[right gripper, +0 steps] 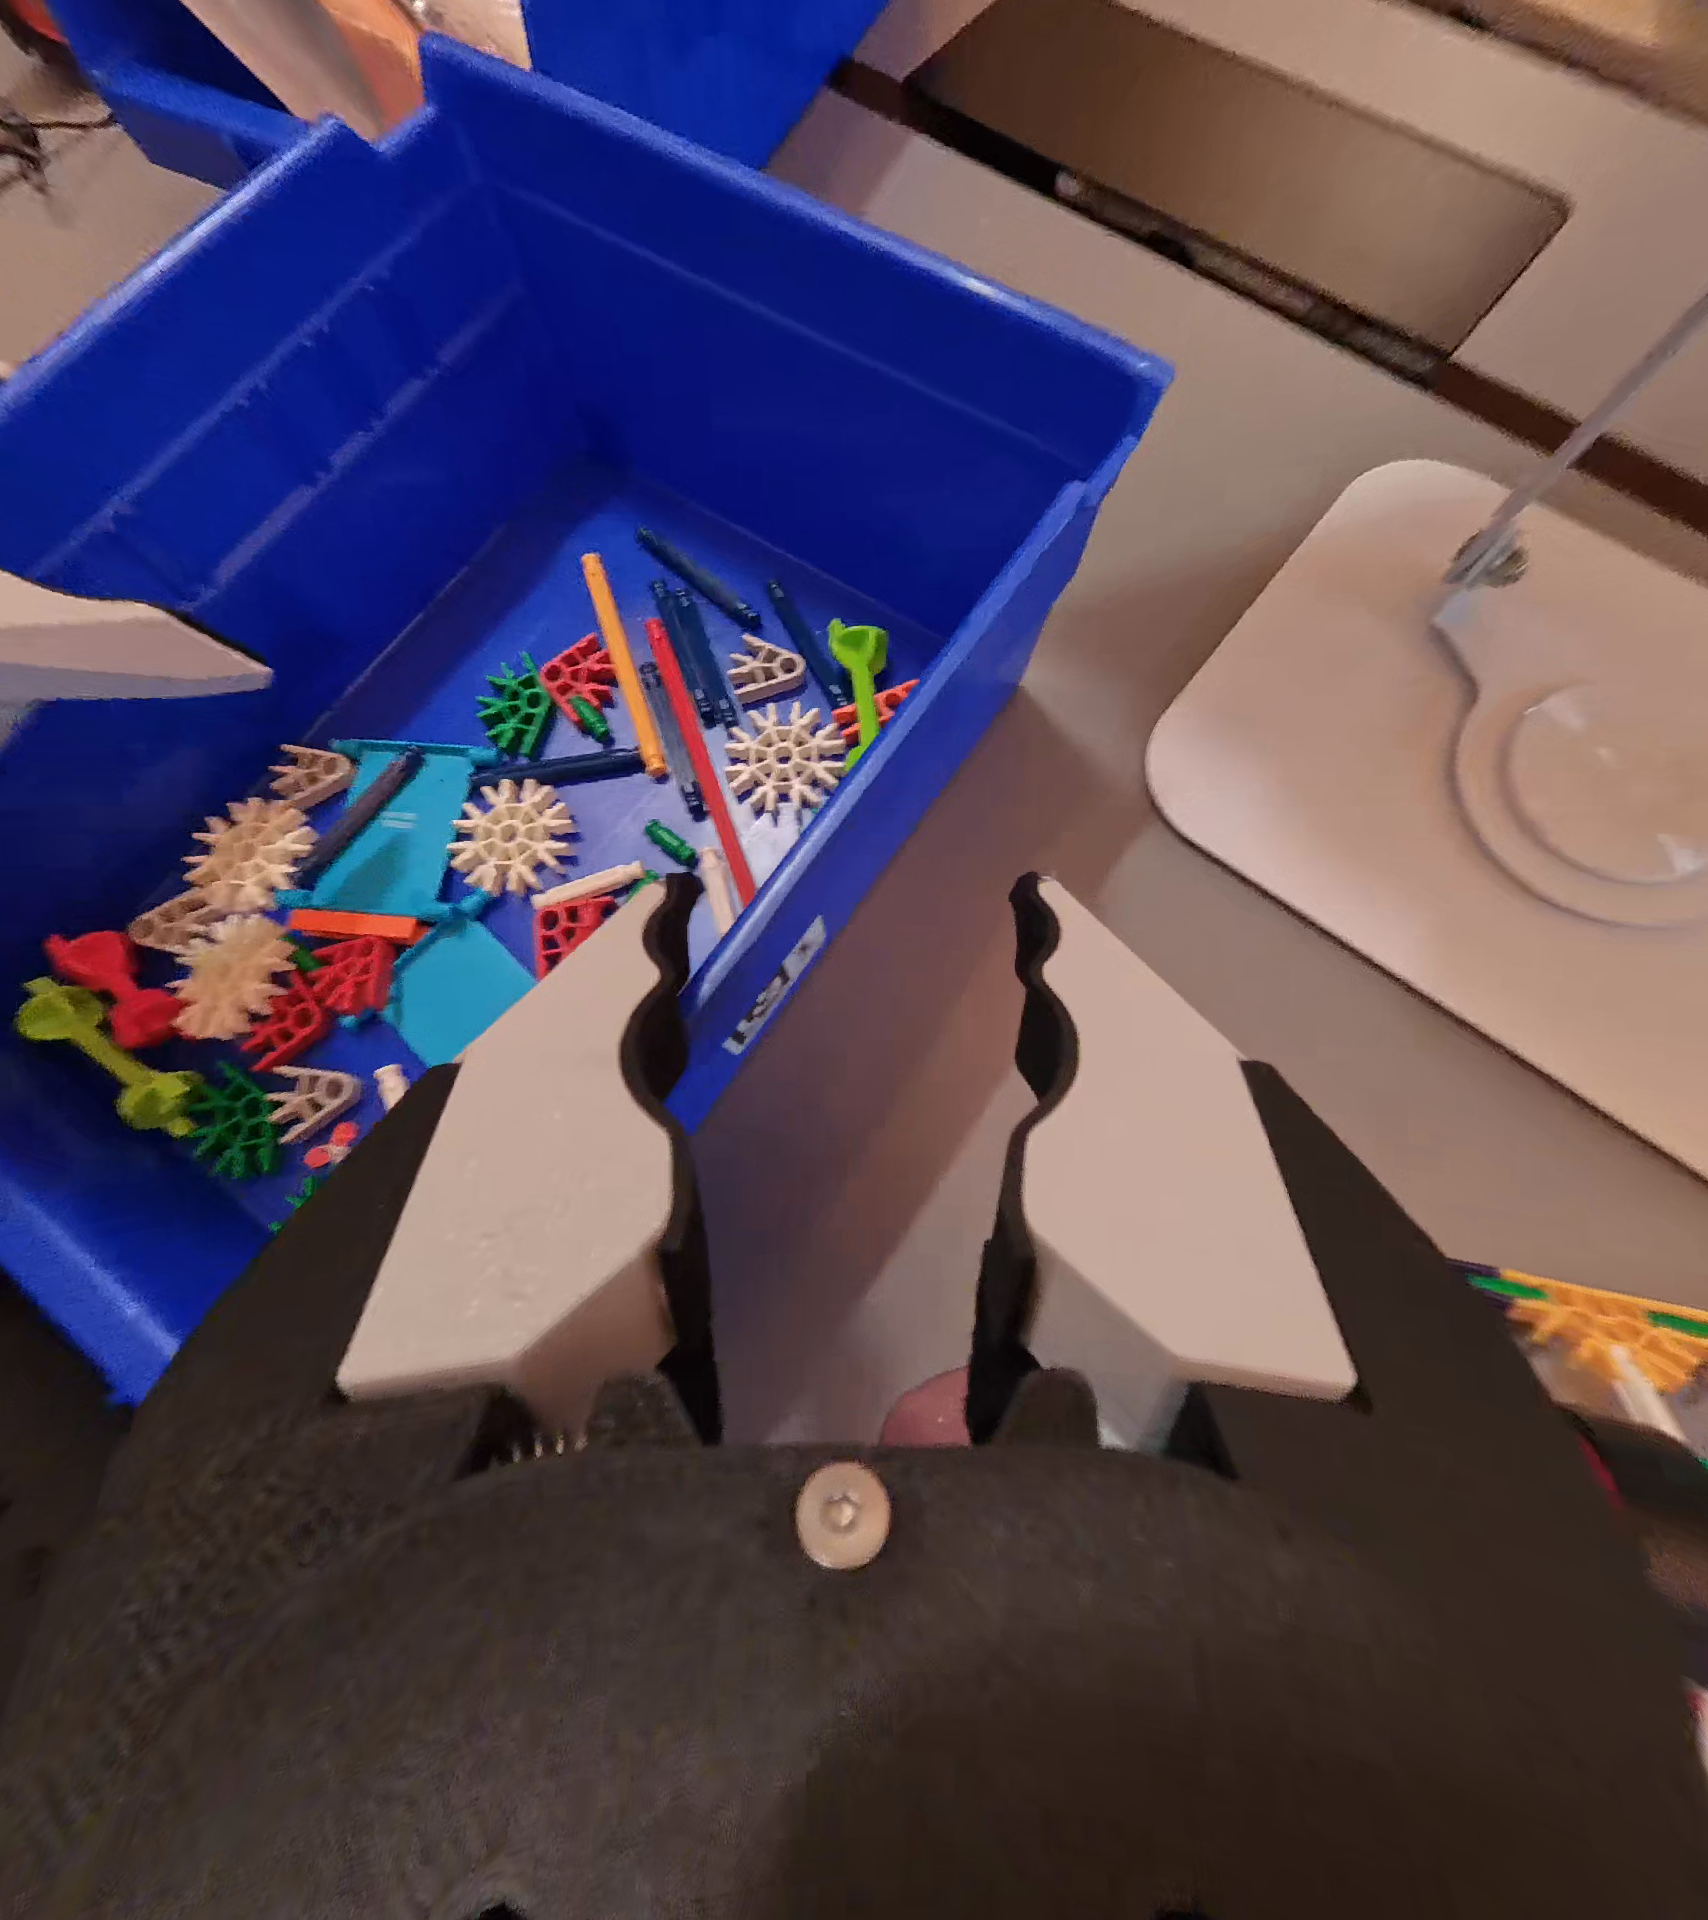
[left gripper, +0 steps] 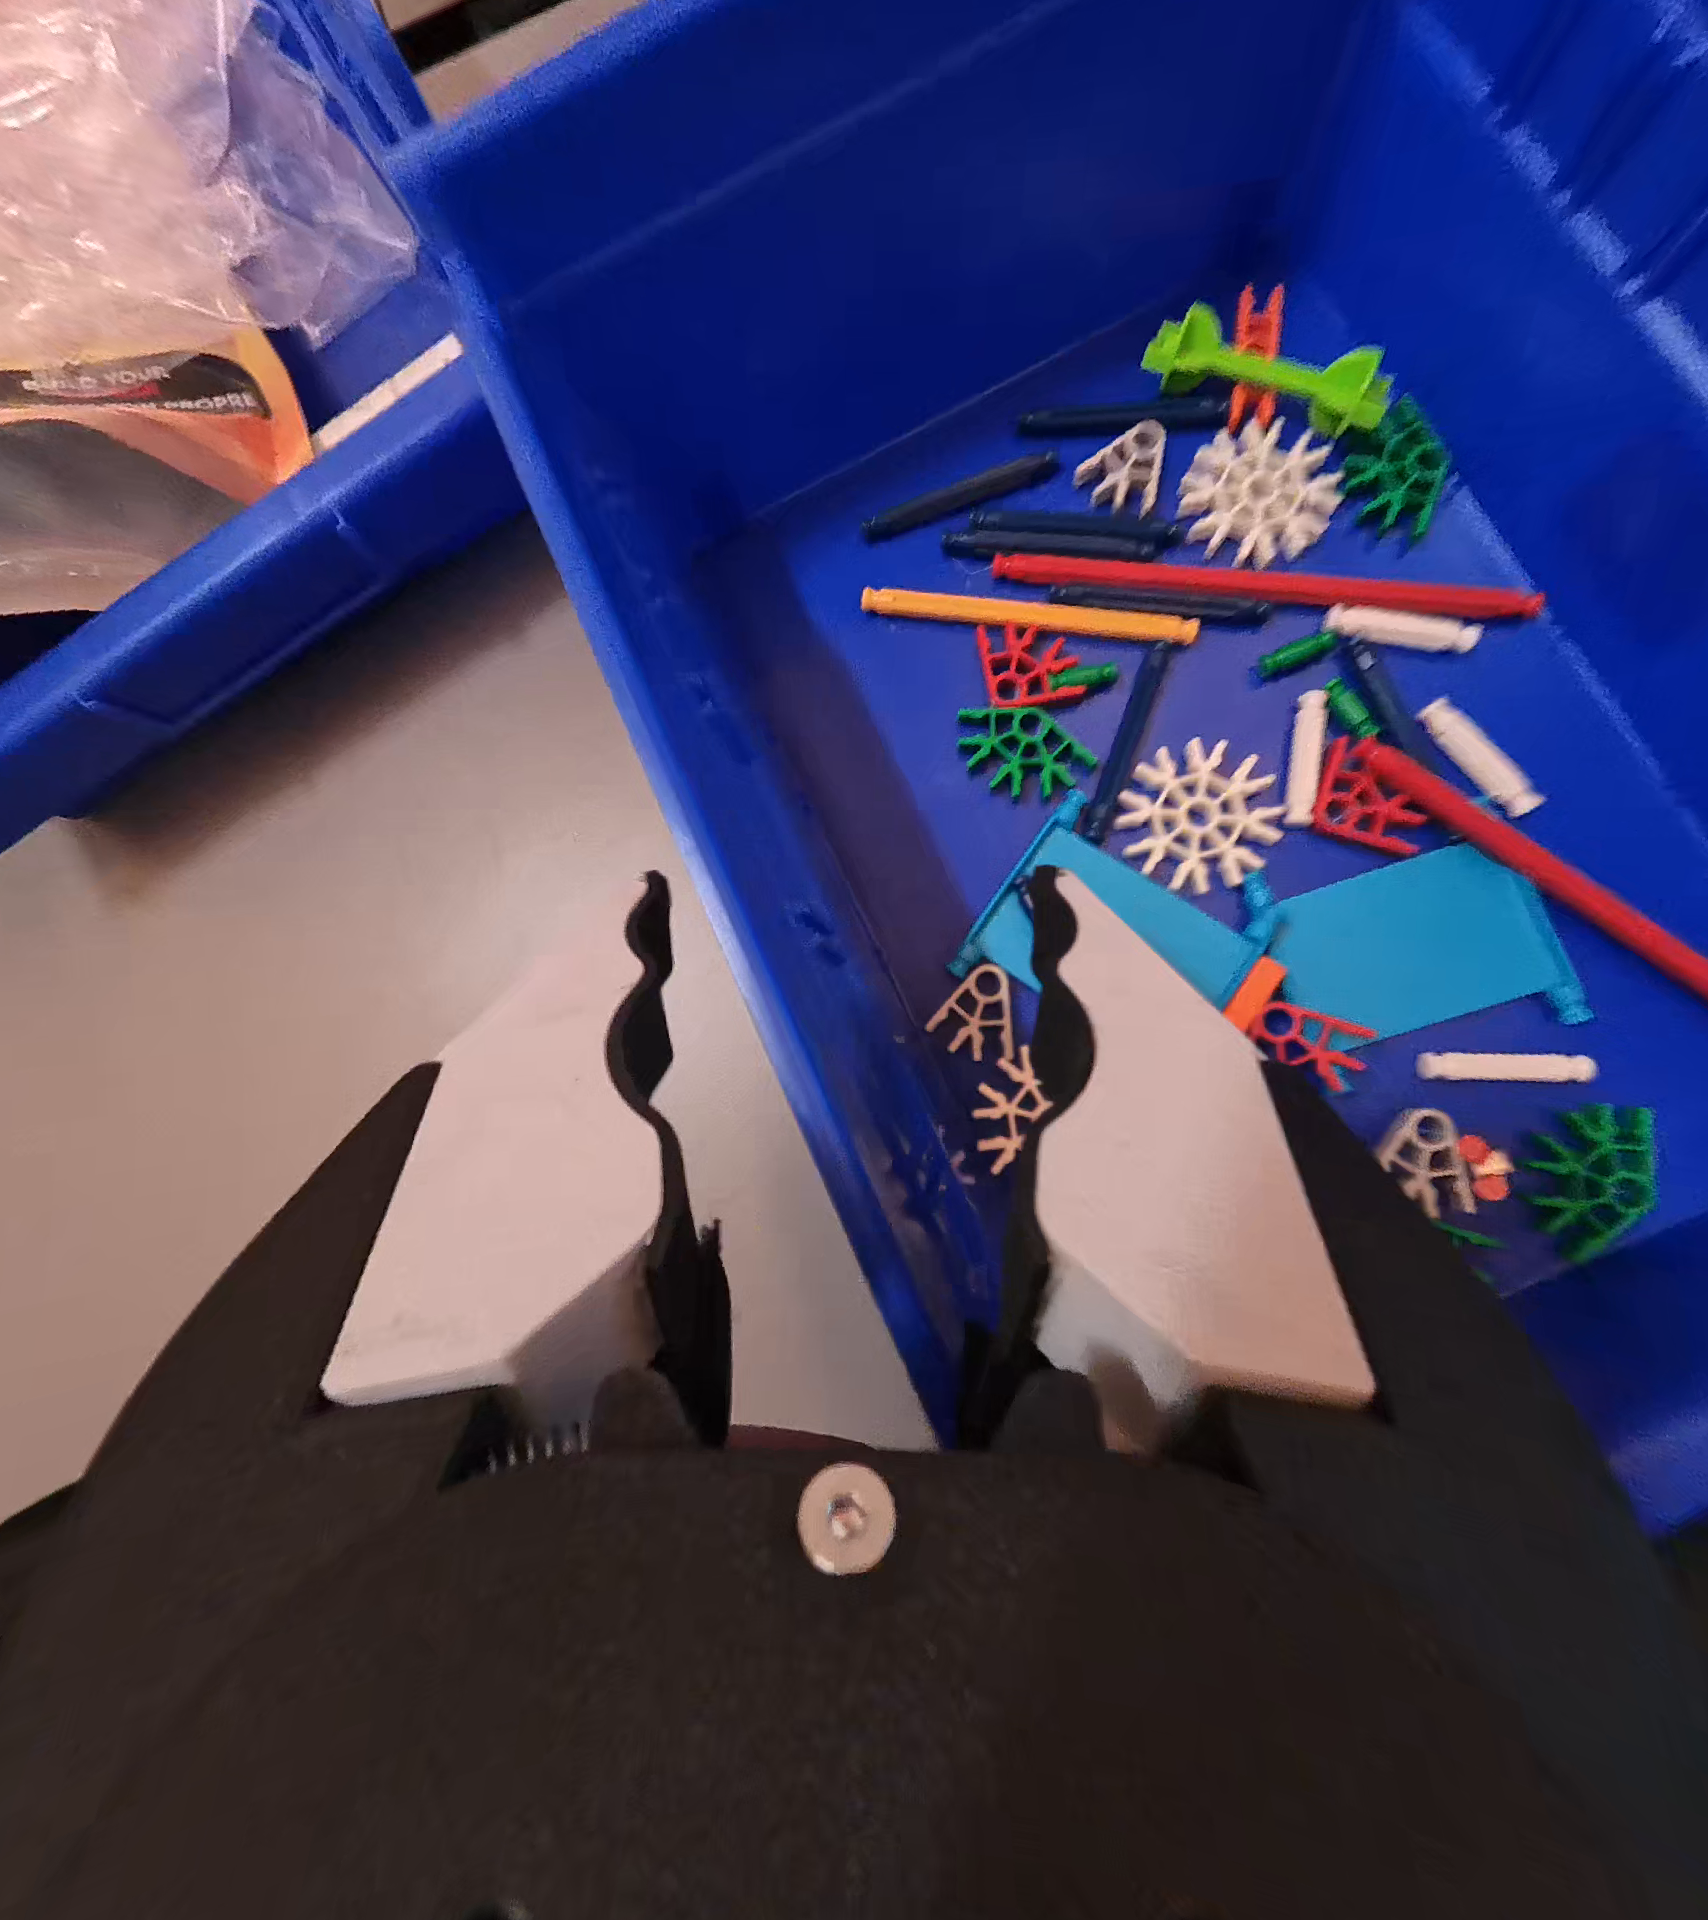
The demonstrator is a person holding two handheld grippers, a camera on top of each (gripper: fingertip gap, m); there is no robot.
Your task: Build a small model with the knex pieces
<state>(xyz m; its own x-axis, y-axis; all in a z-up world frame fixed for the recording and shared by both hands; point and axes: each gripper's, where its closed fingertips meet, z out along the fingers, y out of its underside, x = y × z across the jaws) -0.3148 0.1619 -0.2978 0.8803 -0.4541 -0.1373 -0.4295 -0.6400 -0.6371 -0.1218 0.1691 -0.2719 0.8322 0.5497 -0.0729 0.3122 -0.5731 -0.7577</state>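
A: The surface is a pale grey table (left gripper: 330, 790). Upper left of the left wrist view sits a second blue bin (left gripper: 206, 644) with a crinkled clear plastic bag (left gripper: 81, 166) in it. What comes next, moving right?

B: The left gripper (left gripper: 845, 914), fingers spread and holding nothing, straddling the near wall of the big blue bin (left gripper: 621, 436): one finger outside over the table, the other over the bin floor, nearest a small white connector (left gripper: 975, 1008).

A: And in the right wrist view?

B: Same bin at centre left; the right gripper (right gripper: 855, 904) is also released and empty, its left finger over the bin's rim, its right finger over bare table. Far right lies a flat beige base plate (right gripper: 1349, 831) with a metal stand. At the lower right edge there's a yellow and green construction, though it's blurred, so I can't tell more.

A: Advice for working here?

B: I'd say clear the wall first, then come down on one piece lying alone; the parts overlap.

A: Counts?

B: In the left view: two white snowflake connectors (left gripper: 1257, 488), two long red rods (left gripper: 1265, 584), one orange rod (left gripper: 1026, 613), two light blue panels (left gripper: 1411, 940).
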